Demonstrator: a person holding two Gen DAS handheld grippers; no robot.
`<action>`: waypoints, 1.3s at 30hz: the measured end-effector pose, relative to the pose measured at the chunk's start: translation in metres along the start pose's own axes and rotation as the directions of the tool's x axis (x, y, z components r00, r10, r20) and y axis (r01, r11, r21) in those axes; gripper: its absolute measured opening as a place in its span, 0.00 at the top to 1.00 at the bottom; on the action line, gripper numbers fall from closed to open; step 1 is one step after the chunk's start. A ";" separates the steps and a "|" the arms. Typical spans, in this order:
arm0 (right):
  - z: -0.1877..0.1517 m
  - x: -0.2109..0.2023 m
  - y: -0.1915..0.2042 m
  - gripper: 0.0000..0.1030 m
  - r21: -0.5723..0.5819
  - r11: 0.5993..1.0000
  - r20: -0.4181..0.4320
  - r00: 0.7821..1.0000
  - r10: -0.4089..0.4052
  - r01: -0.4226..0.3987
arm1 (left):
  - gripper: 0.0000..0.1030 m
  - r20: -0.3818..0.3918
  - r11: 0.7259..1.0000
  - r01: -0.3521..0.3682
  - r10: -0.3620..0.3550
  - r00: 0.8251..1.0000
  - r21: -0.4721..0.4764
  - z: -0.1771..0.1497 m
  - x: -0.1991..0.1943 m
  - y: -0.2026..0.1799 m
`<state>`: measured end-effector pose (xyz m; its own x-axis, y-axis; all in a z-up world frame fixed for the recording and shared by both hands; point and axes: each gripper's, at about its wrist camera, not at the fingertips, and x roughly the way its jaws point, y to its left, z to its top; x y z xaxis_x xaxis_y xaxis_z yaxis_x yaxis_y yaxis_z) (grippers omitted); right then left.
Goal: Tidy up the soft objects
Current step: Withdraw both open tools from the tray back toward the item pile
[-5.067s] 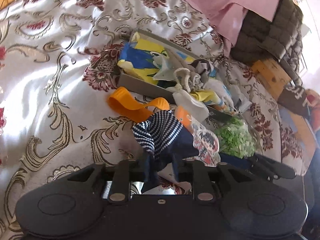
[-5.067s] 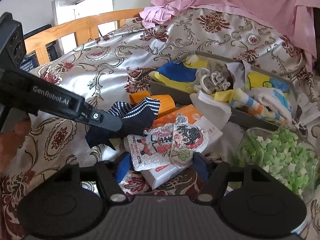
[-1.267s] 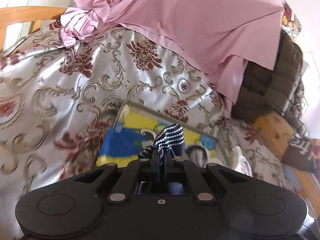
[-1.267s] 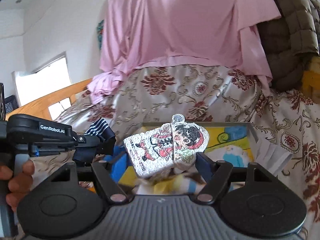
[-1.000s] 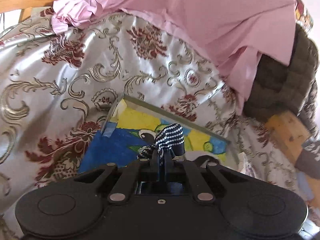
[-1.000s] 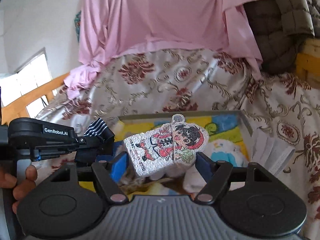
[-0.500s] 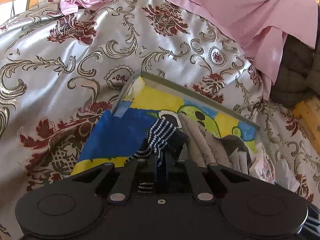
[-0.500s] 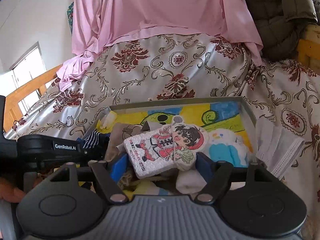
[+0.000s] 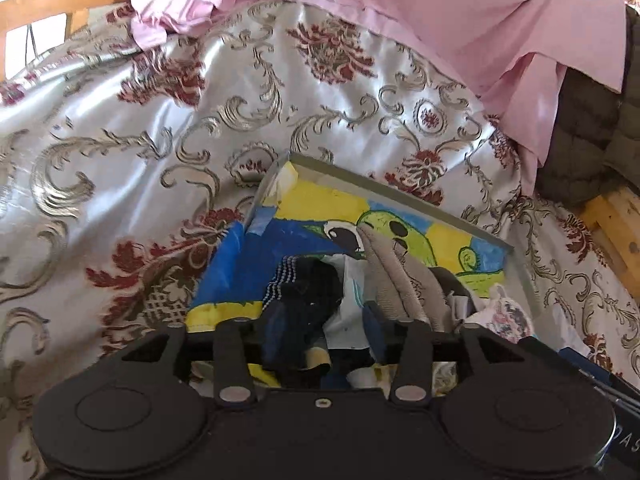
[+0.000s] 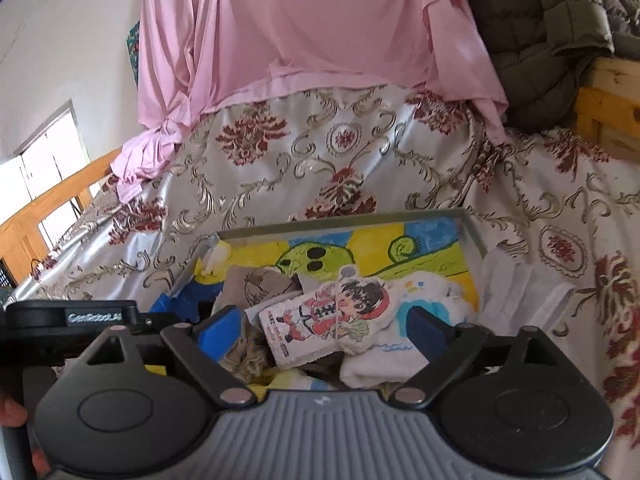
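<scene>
A grey-rimmed tray (image 9: 400, 192) lined with a yellow and blue drawing lies on the bedspread. My left gripper (image 9: 324, 336) hangs over its near left part with its jaws opening. The navy sock with white stripes (image 9: 304, 292) lies slumped between the fingers on the tray's contents, and the pads do not press it. My right gripper (image 10: 322, 330) is over the same tray (image 10: 340, 222), also opening. A white cartoon-printed packet (image 10: 328, 320) rests on the pile between its blue pads (image 10: 216, 328), with a gap on each side.
Grey socks (image 9: 396, 280) and a white sock with blue marks (image 10: 432, 292) fill the tray. Folded white cloth (image 10: 520, 292) lies just outside its right rim. A pink sheet (image 10: 320, 40), an olive quilted jacket (image 10: 560, 20) and a wooden frame (image 10: 600, 112) stand behind.
My left jaws have spread and the striped sock has dropped from between them into the tray. My right jaws have widened and the cartoon packet has sunk onto the pile.
</scene>
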<state>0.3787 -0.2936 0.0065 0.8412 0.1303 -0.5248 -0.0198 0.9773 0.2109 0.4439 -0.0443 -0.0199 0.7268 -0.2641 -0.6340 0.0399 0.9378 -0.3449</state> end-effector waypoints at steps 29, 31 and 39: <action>-0.037 -0.179 0.039 0.00 -0.066 0.998 0.256 0.967 0.007 0.010 | 0.01 0.236 0.988 0.026 -0.062 0.970 0.152 -0.075 -0.214 0.006; -0.044 -0.188 0.040 0.00 -0.068 0.998 0.257 0.966 0.021 -0.003 | 0.01 0.229 0.986 0.022 -0.060 0.972 0.166 -0.086 -0.222 0.009; -0.078 -0.209 0.049 0.00 -0.102 0.995 0.177 0.984 0.008 0.011 | 0.01 0.177 0.972 -0.016 -0.027 0.984 0.234 -0.121 -0.240 0.030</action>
<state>0.1603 -0.2595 0.0623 0.9232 0.1063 -0.3693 -0.0661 0.9906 0.1198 0.1879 0.0197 0.0386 0.8351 -0.2451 -0.4924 0.1881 0.9685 -0.1630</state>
